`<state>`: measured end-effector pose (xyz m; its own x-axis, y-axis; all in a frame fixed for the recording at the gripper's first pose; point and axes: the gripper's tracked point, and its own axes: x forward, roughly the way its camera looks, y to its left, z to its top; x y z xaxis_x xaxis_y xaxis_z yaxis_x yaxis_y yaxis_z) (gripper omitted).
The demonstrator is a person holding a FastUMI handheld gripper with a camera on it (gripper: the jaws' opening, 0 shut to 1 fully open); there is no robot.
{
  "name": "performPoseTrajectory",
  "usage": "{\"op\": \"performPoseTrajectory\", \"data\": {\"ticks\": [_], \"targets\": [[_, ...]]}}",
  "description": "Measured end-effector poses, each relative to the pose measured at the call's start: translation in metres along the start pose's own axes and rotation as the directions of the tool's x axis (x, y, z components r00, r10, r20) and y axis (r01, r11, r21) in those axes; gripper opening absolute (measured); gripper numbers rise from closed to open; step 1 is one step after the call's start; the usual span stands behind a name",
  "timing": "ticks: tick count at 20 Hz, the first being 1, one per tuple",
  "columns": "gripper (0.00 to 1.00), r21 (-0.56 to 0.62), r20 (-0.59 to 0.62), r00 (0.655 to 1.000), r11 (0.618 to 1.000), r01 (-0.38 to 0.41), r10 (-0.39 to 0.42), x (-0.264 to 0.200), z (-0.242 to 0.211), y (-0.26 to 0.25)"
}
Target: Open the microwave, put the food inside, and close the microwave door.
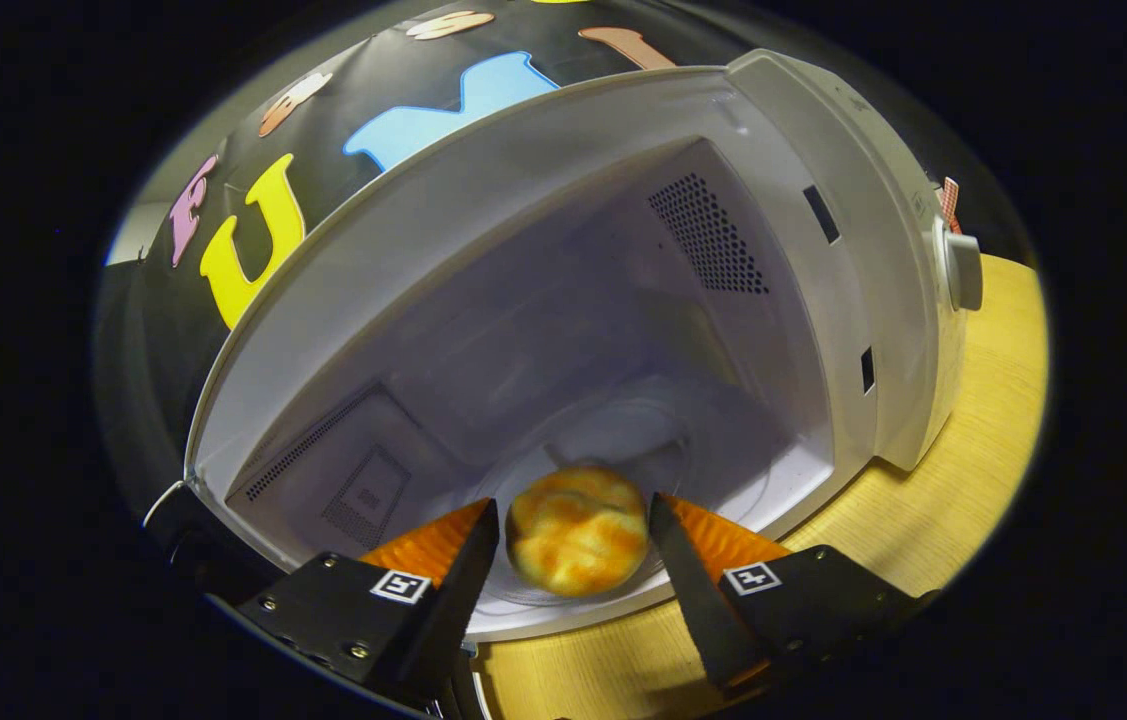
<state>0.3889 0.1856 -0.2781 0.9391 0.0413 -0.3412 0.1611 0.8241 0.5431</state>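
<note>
Gripper view, lower centre: gripper [574,530] parted around bread roll [578,530], grip unclear; could roll off microwave [823,330] sill

Setting: a staged recording booth, not a real kitchen. Evidence: black cloth wall [173,330] hangs directly behind a white microwave [823,150], well beyond the gripper [573,535]. Microwave stands on a pale wood-grain bench [983,420] that runs under and to the right of the gripper. Door is open; cavity with vent holes and glass turntable [723,470] lies just ahead. Square coded markers [400,586] sit on both gripper fingers, typical of a tracked data-collection rig.
</note>
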Motion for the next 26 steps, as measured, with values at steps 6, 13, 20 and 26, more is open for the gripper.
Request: {"op": "performPoseTrajectory", "data": {"ticks": [6,13,20,26], "targets": [[0.97,-0.103,-0.017,0.999,0.994,-0.044,0.042,-0.032,0.006,0.005],[0.97,-0.24,-0.004,0.988,0.959,-0.15,0.154,-0.13,0.039,0.033],[0.97,-0.356,0.041,0.978,0.918,-0.176,0.204,-0.227,0.067,0.036],[0.97,-0.466,0.059,0.962,0.859,-0.211,0.268,-0.298,0.07,0.048]]}}
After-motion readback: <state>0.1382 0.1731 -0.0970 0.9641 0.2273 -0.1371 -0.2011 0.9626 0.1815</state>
